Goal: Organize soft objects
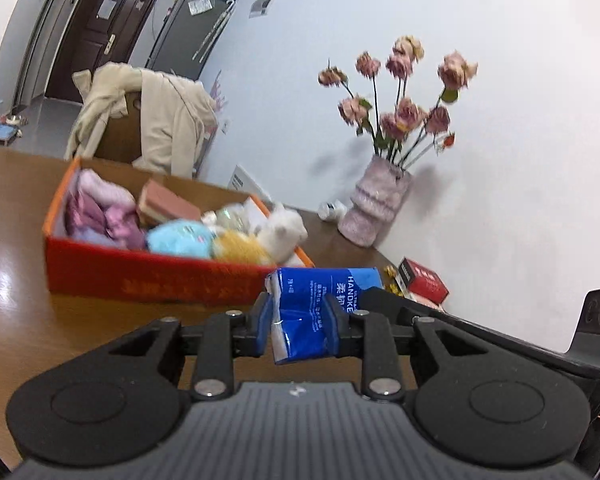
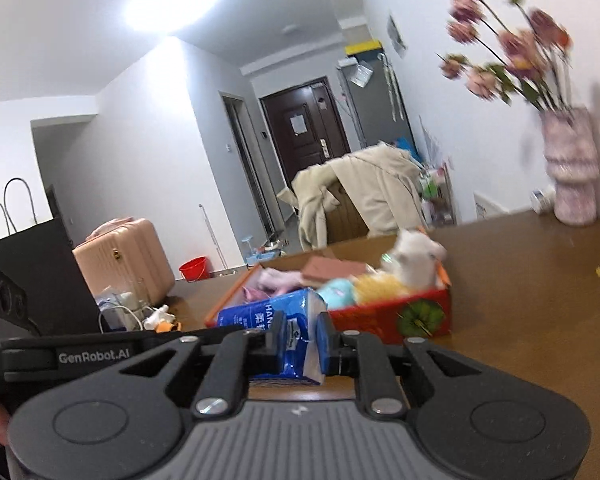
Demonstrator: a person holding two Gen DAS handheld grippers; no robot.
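Observation:
A blue tissue pack (image 1: 320,300) is held above the brown table between both grippers. My left gripper (image 1: 298,326) is shut on one end of it. My right gripper (image 2: 300,340) is shut on the other end of the pack (image 2: 278,320). Just beyond stands a red cardboard box (image 1: 152,276), also in the right wrist view (image 2: 380,316). It holds pink cloths (image 1: 100,208), a light blue plush (image 1: 180,238), a yellow plush (image 1: 240,248), a white plush (image 1: 284,230) and a reddish-brown flat item (image 1: 168,204).
A pink vase of dried roses (image 1: 374,208) stands by the wall, with a small white object (image 1: 332,210) beside it. A red and black packet (image 1: 422,280) lies at the table's right. A chair draped with a beige coat (image 1: 152,124) stands behind the table.

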